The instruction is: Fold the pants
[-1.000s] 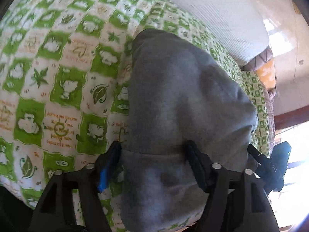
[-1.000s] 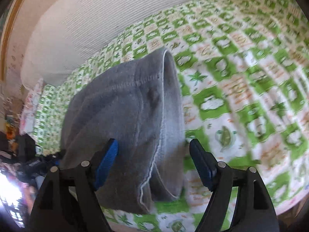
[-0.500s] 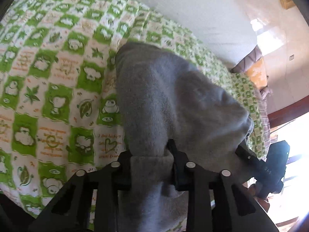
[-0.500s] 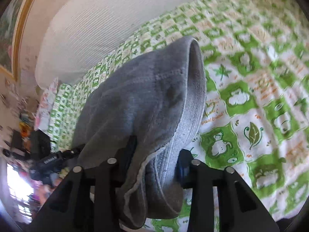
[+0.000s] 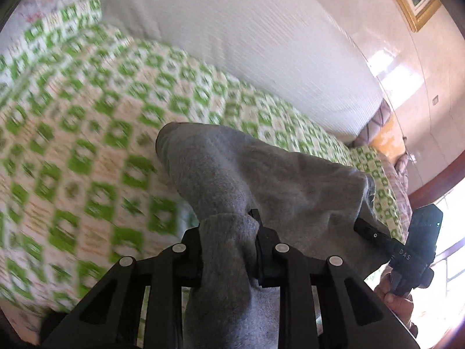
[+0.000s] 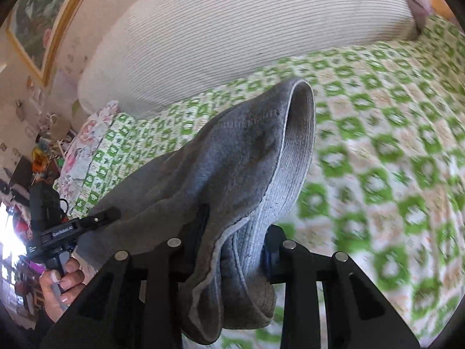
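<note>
The grey pants (image 5: 261, 180) are folded and held up above the green-and-white checked bed cover (image 5: 87, 145). My left gripper (image 5: 229, 232) is shut on one near edge of the pants. My right gripper (image 6: 235, 232) is shut on the other near edge, where the ribbed waistband (image 6: 293, 157) curls over. The cloth hangs between the two grippers, and its far fold still lies toward the bed. Each gripper shows in the other's view, the right gripper (image 5: 375, 235) at the right and the left gripper (image 6: 98, 218) at the left.
A large white ribbed pillow (image 6: 247, 29) lies along the far side of the bed. A floral pillow (image 6: 87, 145) and cluttered shelves (image 6: 35, 160) are at the left. A framed picture (image 6: 37, 14) hangs on the wall. A window's wooden frame (image 5: 436, 180) is at the right.
Both grippers closed on the near edge of the pants, then lifted it off the bed and tilted upward. More of the pillow and wall are now in view.
</note>
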`<state>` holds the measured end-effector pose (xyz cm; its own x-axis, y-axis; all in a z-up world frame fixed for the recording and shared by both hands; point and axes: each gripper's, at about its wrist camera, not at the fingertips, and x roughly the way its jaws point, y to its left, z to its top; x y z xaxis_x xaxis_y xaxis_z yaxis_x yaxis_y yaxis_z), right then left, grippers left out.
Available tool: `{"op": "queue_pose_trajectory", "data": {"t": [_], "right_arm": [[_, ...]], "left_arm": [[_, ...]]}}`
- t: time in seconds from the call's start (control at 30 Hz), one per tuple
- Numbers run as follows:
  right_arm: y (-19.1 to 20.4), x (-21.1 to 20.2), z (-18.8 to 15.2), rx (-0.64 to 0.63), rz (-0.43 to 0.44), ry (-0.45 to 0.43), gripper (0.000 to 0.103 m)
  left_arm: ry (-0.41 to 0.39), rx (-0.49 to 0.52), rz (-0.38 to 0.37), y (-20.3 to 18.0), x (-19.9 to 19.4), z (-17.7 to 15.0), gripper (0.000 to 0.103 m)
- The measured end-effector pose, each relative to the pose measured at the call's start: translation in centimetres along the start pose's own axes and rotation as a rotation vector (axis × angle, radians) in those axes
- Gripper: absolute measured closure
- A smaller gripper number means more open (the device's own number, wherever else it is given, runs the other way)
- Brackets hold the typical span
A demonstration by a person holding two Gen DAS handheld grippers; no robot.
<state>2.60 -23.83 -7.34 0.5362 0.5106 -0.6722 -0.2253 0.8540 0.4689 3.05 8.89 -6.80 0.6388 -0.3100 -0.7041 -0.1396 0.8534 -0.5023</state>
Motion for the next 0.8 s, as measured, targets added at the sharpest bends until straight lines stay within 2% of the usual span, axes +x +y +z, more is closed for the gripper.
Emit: {"op": "queue_pose_trajectory", "data": {"t": [0.33,0.57,0.7,0.8], "right_arm": [[6.5,7.5,4.4,-0.104,0.087,-0.006,0.071],[8.5,12.7,5.7,-0.125,0.137,0.059,0.071],[9.6,15.4,5.9,-0.159,0.125,0.108,0.071],[8.9,17.1,5.6,-0.154,0.081,0.155,0.071]], "left_arm": [[-0.101,-0.069,0.091,6.0,-1.8,5.1,0.079],[-0.145,-0.144,0.146,9.3,-2.2,5.3,0.079],[-0.095,-0.174,0.177,11.2,-0.7,4.6,0.079],[-0.052,-0.15,0.199,11.2,0.9,3.6,0.079]]}}
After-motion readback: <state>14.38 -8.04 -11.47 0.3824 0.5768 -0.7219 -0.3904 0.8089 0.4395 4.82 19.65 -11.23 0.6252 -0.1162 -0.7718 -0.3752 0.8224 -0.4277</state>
